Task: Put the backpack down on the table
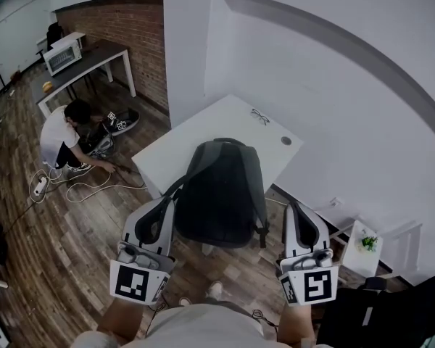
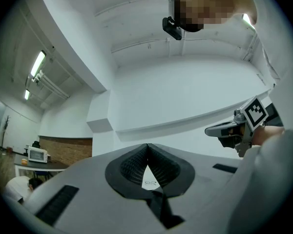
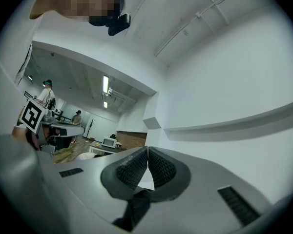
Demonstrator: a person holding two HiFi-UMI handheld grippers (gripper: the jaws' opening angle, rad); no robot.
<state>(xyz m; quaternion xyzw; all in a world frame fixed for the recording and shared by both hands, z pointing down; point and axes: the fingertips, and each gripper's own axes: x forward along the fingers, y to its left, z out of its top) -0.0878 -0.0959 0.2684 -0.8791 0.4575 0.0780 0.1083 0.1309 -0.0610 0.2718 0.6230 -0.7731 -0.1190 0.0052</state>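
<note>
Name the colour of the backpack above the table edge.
Dark grey, nearly black; the backpack shows best in the head view.

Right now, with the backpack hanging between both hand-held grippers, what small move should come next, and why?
Probably carry the backpack a little forward over the white table. The left hand-held gripper and the right hand-held gripper are shut on its straps, and its bottom seems to hang off the table's near edge.
</note>
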